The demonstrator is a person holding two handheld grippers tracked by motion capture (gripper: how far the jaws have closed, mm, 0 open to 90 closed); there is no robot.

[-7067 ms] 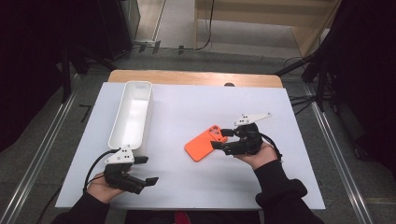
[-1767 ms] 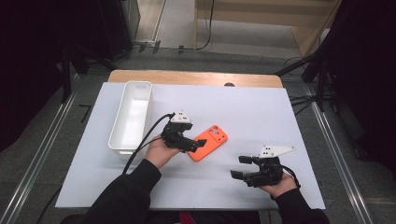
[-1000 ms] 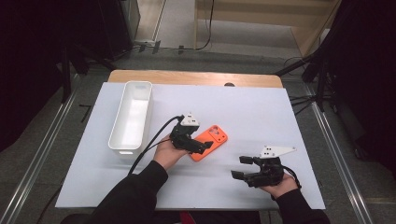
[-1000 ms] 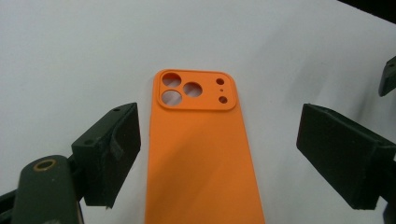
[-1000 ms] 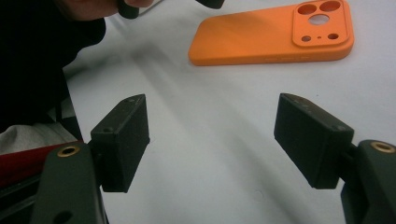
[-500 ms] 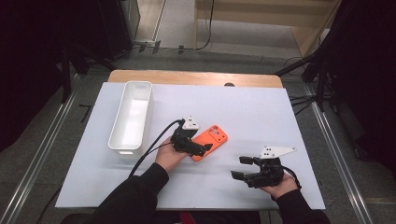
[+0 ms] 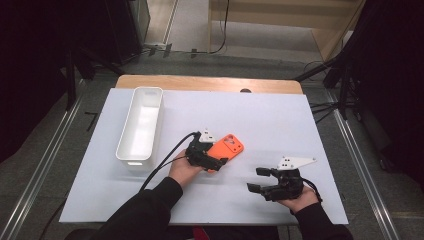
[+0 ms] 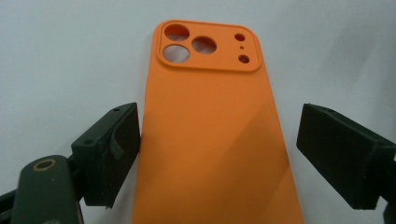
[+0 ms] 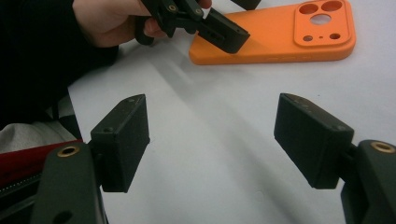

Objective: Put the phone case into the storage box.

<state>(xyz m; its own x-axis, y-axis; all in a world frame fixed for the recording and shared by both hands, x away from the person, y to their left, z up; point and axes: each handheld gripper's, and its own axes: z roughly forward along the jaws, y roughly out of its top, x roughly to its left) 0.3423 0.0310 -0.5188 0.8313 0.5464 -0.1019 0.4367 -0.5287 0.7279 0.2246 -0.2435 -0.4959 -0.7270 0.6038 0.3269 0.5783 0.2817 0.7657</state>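
Orange phone case (image 8: pixel 210 135) — flat, camera cutouts up — between left gripper (image 8: pixel 219 154) pads, unclamped.

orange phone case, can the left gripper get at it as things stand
Probably yes. The left gripper already straddles the orange phone case, one jaw on each long side. One jaw sits at its edge, the other stands just off it, and nothing lies between them.

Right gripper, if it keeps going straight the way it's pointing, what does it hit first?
Probably bare white table first; beyond that lie the orange phone case and the left gripper astride it, though depth is uncertain.
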